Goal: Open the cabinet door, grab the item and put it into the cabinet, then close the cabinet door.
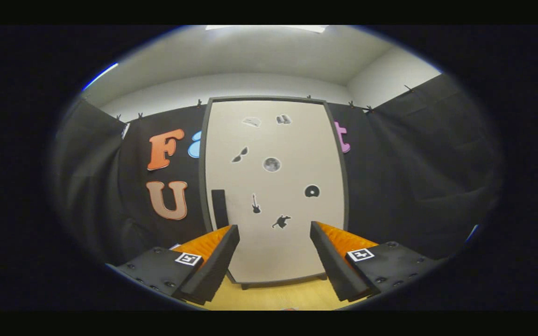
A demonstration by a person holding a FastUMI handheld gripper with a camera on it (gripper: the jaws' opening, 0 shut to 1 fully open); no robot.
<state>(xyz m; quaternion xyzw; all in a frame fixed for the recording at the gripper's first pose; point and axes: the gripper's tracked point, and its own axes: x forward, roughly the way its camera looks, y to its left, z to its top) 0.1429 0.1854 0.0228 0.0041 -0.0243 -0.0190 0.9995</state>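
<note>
In the gripper view, your gripper points straight at a closed cabinet door filling the centre of the frame, pale and dotted with small dark stickers. Its fingers are spread wide, grasping nothing, with the door's lower part framed between them. A dark vertical handle sits at the door's lower left, just above your left finger, likely your first target; the item to store cannot be made out from here.

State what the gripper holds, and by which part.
Nothing is held: the gripper is open, fingers apart before the shut cabinet door, its handle untouched.
</note>
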